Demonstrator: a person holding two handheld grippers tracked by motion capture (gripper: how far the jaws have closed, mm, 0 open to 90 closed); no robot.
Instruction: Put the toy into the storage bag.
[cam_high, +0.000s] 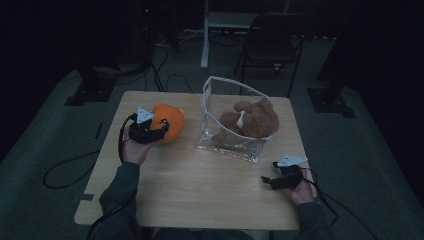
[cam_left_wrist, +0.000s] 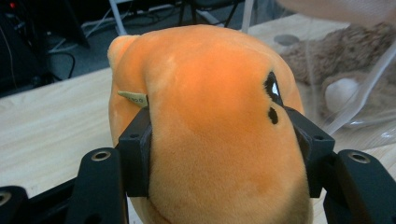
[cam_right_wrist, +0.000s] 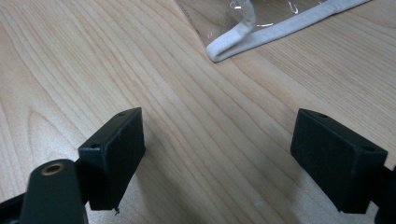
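The orange plush toy (cam_left_wrist: 210, 140) was clamped between the jaws of the left gripper (cam_high: 150, 131), both black pads pressing into its sides, one just under a small tan tag (cam_left_wrist: 134, 98) and the other beside a black eye (cam_left_wrist: 272, 87). In the high view the orange plush toy (cam_high: 168, 121) sat at the left part of the wooden table (cam_high: 200, 185), just beside the clear plastic bag (cam_high: 231, 131); whether its underside touched the tabletop could not be told.

The clear plastic bag stood upright and open near the table's middle, with a brown teddy bear (cam_high: 250, 120) inside it. The left gripper view showed the bear's fur behind the transparent wall.

The right gripper (cam_high: 272, 181) lay low over the table's near right corner, well apart from the orange toy. Its jaws stood wide apart with nothing between them, bare wood grain beneath. A white-edged strap (cam_right_wrist: 275, 32) of the bag lay on the table ahead of them.
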